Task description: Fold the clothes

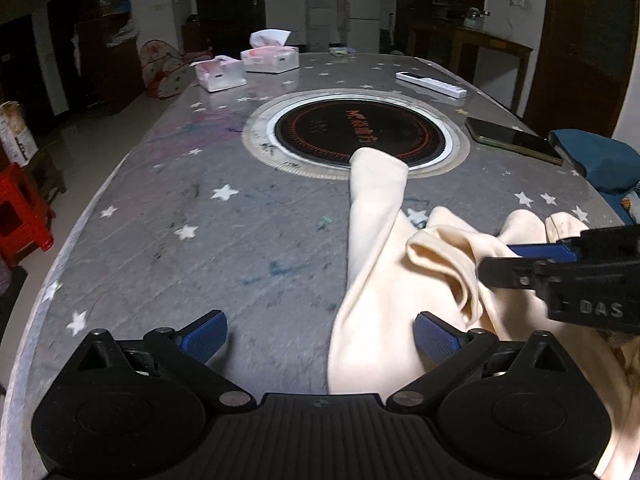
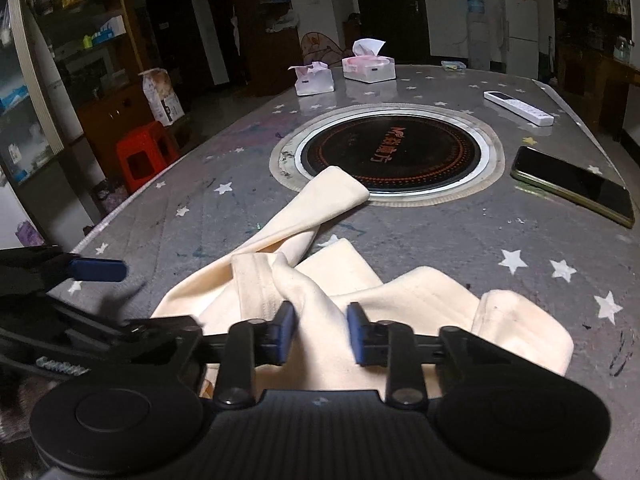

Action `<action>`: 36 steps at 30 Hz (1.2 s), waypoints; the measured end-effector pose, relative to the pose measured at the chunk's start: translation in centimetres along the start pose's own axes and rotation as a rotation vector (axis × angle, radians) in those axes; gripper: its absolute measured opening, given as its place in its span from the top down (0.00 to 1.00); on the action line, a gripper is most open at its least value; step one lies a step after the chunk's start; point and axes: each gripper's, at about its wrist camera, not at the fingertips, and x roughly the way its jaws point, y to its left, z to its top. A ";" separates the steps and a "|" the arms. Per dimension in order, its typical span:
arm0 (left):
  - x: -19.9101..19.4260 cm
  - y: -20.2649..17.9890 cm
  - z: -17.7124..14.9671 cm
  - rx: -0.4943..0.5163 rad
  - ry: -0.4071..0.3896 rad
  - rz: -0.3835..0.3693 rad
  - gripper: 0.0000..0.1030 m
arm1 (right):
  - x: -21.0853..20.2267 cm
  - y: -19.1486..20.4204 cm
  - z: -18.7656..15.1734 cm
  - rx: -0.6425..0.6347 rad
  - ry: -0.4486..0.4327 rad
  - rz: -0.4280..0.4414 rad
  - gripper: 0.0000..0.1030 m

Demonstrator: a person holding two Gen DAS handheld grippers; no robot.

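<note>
Cream garment (image 2: 320, 288) crumpled on near part of grey star-print table (image 1: 168, 216), one long sleeve/leg stretched away w/ its end lapping onto rim of round black hob (image 1: 360, 132) set into tabletop. Right gripper (image 2: 320, 330) low over bunched middle of cloth, blue pads narrowed to a small gap w/ a raised ridge of fabric between them; left pad (image 2: 285, 330) looks against the fold, right pad (image 2: 362, 332) at its edge, so apparently pinching cloth, though full clamp can't be confirmed. Left gripper (image 1: 320, 338) spread wide, nothing gripped: left pad (image 1: 202, 338) over bare table, right pad (image 1: 434, 338) over/at garment's near-left edge, contact unclear. Phone (image 2: 572, 190) beyond garment on right, remote (image 2: 518, 108) farther back, two tissue boxes (image 1: 270, 58) at far side, all well apart from cloth.
</note>
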 end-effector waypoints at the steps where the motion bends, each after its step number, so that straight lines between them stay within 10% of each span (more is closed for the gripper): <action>1: 0.3 0.0 0.2 0.004 0.002 -0.014 0.08 | -0.2 -0.1 0.0 0.004 -0.004 0.001 0.82; 17: 0.5 -0.9 0.5 0.046 -0.054 -0.178 0.92 | -11.8 -3.9 -2.0 0.098 -0.216 -0.129 0.91; 36: -7.6 5.5 -5.3 -0.105 -0.109 -0.047 0.98 | -21.1 -9.8 -13.1 0.344 -0.229 -0.397 0.91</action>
